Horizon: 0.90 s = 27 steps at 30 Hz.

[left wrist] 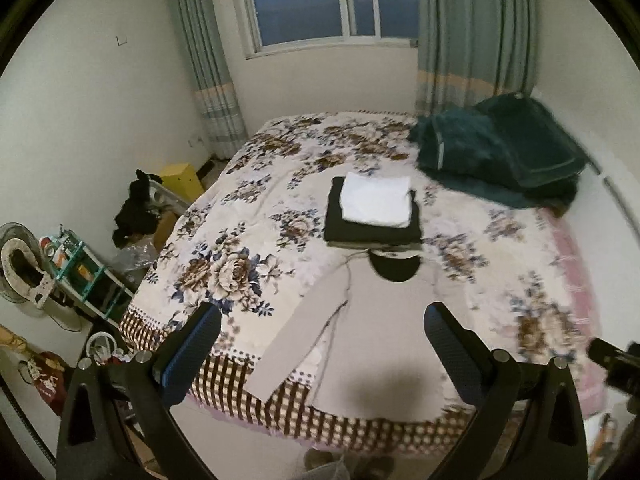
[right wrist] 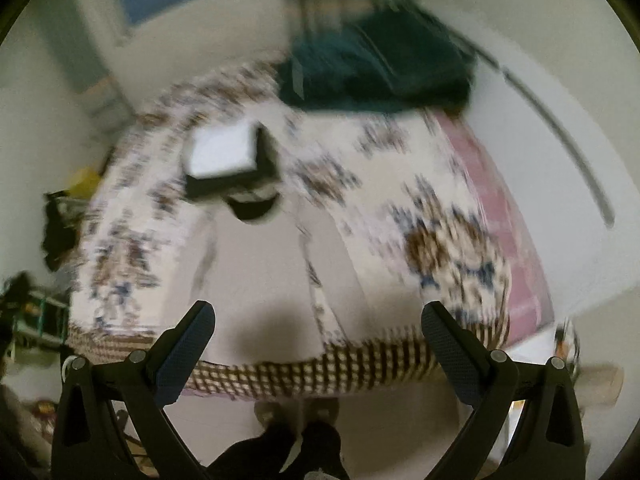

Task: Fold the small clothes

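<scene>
A pale grey long-sleeved top (left wrist: 384, 320) lies flat on the floral bed, dark neck opening (left wrist: 394, 266) toward the far side, its left sleeve (left wrist: 296, 344) stretching to the bed's front edge. It also shows in the blurred right wrist view (right wrist: 264, 272). Behind the collar sits a stack of folded clothes, a white one (left wrist: 376, 200) on a black one (left wrist: 372, 230); the stack also shows in the right wrist view (right wrist: 224, 152). My left gripper (left wrist: 320, 312) is open and empty above the top's lower half. My right gripper (right wrist: 318, 312) is open and empty above the hem.
The bed (left wrist: 240, 240) has a checked front border (left wrist: 320, 424). A dark green blanket pile (left wrist: 500, 152) fills the far right corner. Left of the bed are a green shelf (left wrist: 88, 276), a yellow box (left wrist: 182, 180) and dark clothes (left wrist: 136, 208). A window (left wrist: 320, 0) lies beyond.
</scene>
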Available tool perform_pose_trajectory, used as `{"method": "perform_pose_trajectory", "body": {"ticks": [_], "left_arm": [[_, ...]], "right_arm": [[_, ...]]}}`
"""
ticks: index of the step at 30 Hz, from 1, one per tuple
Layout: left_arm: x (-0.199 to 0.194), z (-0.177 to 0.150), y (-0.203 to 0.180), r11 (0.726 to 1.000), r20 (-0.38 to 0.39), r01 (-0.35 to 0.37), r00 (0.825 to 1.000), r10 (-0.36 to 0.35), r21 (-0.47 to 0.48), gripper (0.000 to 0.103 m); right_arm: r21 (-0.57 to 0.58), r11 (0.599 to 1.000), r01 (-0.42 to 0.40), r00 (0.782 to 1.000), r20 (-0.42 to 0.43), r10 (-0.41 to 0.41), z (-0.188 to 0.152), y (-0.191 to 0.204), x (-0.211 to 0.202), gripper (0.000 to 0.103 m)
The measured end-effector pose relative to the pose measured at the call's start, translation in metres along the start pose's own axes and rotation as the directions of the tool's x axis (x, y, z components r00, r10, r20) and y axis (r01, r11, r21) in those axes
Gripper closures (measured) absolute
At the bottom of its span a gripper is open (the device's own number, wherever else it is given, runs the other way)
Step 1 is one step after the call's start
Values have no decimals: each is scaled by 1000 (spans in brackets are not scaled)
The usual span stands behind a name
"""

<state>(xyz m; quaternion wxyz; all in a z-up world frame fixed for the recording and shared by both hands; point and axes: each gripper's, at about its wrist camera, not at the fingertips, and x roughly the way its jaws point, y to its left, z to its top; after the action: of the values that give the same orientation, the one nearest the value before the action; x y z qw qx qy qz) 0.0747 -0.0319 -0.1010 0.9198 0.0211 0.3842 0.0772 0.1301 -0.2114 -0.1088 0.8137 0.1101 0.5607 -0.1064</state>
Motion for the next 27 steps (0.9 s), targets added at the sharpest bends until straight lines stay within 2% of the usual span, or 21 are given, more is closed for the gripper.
{"method": "perform_pose_trajectory", "body": {"ticks": [2, 6, 7, 10, 13, 15, 16, 17, 18, 19, 20, 22, 24, 27], "left_arm": [[39, -7, -7, 999, 39, -25, 999, 24, 20, 0], [127, -71, -17, 986, -89, -102, 989, 114, 132, 0], [151, -89, -18, 982, -140, -116, 981, 137, 151, 0], [210, -145, -19, 978, -281, -119, 946, 164, 170, 0], [257, -197, -23, 970, -378, -134, 903, 205, 204, 0], [285, -218, -32, 962, -401, -150, 886, 233, 226, 0], [294, -227, -36, 962, -410, -155, 881, 238, 227, 0], [307, -229, -48, 968, -410, -144, 885, 219, 206, 0], [315, -232, -55, 971, -411, -138, 888, 208, 193, 0], [321, -236, -59, 973, -411, -137, 889, 203, 185, 0], [325, -239, -64, 974, -409, -136, 891, 200, 180, 0], [334, -241, -74, 978, -413, -126, 892, 184, 164, 0], [338, -242, -78, 983, -423, -114, 891, 164, 141, 0], [336, -243, -85, 987, -428, -84, 894, 134, 134, 0]], "right_arm": [[57, 998, 26, 996, -84, -21, -4, -28, 70, 0], [157, 986, 55, 970, -244, -15, -27, -89, 218, 1], [199, 979, 52, 959, -282, 6, -33, -99, 253, 5], [326, 944, 46, 932, -355, 77, -66, -136, 348, 8], [492, 870, 7, 898, -386, 212, -99, -164, 432, 9], [577, 816, -21, 884, -371, 284, -116, -175, 472, 13], [619, 783, -56, 882, -337, 329, -123, -178, 486, 24], [645, 761, -72, 880, -318, 353, -130, -178, 497, 35], [657, 750, -76, 887, -299, 352, -133, -178, 502, 43], [663, 742, -98, 897, -264, 354, -135, -178, 502, 65], [655, 748, -108, 906, -244, 345, -137, -177, 502, 92], [652, 743, -153, 918, -184, 351, -140, -179, 493, 95], [623, 766, -160, 935, -153, 320, -136, -185, 474, 95], [607, 778, -161, 941, -143, 307, -124, -197, 450, 95]]}}
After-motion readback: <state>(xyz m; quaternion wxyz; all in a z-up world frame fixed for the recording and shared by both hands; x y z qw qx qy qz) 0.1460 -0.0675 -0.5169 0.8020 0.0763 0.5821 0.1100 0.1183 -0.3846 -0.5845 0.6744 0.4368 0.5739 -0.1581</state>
